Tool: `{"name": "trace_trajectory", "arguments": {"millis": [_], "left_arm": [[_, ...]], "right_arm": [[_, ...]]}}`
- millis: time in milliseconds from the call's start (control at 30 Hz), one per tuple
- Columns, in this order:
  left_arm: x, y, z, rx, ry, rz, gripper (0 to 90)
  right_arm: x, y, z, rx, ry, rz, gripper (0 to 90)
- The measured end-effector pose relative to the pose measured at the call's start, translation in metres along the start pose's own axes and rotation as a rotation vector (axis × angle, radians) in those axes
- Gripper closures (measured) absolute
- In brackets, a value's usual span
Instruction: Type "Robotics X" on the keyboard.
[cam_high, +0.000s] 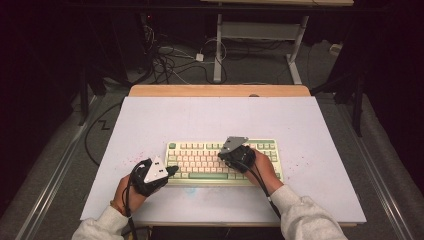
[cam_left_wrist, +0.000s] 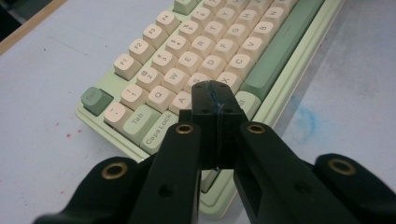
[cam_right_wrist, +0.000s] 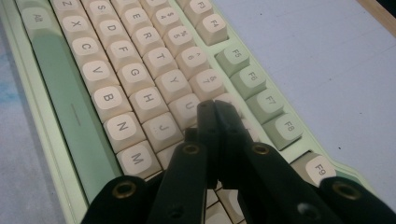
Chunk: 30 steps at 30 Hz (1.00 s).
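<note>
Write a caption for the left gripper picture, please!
Left gripper, fingers shut, poised over the A key area of a green-and-cream keyboard on a white table.
</note>
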<state>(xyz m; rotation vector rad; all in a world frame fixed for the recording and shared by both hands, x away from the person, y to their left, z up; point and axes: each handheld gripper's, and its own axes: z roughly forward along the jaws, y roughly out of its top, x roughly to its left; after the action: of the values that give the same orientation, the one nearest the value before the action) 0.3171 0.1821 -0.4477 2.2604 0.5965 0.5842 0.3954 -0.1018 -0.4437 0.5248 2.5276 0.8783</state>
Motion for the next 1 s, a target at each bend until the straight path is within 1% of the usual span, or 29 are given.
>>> {"name": "trace_trajectory", "arguments": {"millis": [100, 167, 233, 267, 300, 333, 367, 433, 467, 600, 733, 767, 833, 900, 1000], "left_arm": [[0.0, 0.0, 0.0, 0.0, -0.002, 0.0, 87.8], [0.0, 0.0, 0.0, -0.001, -0.001, 0.001, 87.8], [0.0, 0.0, 0.0, -0.005, 0.003, 0.001, 87.8], [0.0, 0.0, 0.0, -0.008, 0.002, -0.002, 87.9], [0.0, 0.0, 0.0, -0.008, 0.003, -0.002, 87.9], [0.0, 0.0, 0.0, -0.008, 0.002, -0.003, 87.9], [0.0, 0.0, 0.0, -0.007, 0.003, -0.002, 87.9], [0.0, -0.001, 0.0, -0.004, 0.004, -0.002, 87.8], [0.0, -0.001, 0.0, -0.004, 0.003, -0.003, 87.8], [0.0, 0.0, 0.0, -0.004, 0.002, -0.002, 87.9], [0.0, -0.001, 0.0, -0.002, 0.001, -0.004, 87.8], [0.001, -0.001, 0.0, -0.002, 0.0, -0.004, 87.9], [0.001, -0.001, 0.001, 0.0, 0.002, -0.005, 87.8], [0.001, -0.001, 0.001, -0.001, 0.002, -0.006, 87.8], [0.001, 0.0, 0.0, -0.003, 0.004, -0.007, 87.9]], "right_arm": [[0.001, 0.001, 0.002, -0.002, -0.002, -0.001, 90.0], [0.0, 0.001, 0.003, 0.004, -0.005, -0.01, 90.0], [0.002, 0.001, 0.004, 0.019, -0.007, -0.007, 90.0], [0.002, 0.001, 0.005, 0.025, -0.003, -0.009, 90.0], [0.002, 0.001, 0.005, 0.026, -0.002, -0.021, 90.0], [0.004, 0.002, 0.004, 0.033, -0.004, -0.018, 90.0], [0.004, 0.002, 0.003, 0.026, -0.005, -0.027, 90.0], [0.004, 0.002, -0.001, 0.003, -0.008, -0.01, 90.0], [0.003, 0.002, -0.003, -0.004, -0.01, -0.017, 90.0], [0.002, 0.001, -0.01, -0.028, -0.015, -0.007, 90.0], [0.001, -0.002, -0.018, -0.064, -0.02, 0.016, 90.0], [0.0, -0.002, -0.02, -0.072, -0.021, 0.015, 90.0], [0.0, -0.004, -0.024, -0.088, -0.025, 0.028, 90.0], [-0.001, -0.006, -0.029, -0.1, -0.031, 0.025, 90.0], [-0.002, -0.009, -0.034, -0.12, -0.031, 0.041, 90.0]]}}
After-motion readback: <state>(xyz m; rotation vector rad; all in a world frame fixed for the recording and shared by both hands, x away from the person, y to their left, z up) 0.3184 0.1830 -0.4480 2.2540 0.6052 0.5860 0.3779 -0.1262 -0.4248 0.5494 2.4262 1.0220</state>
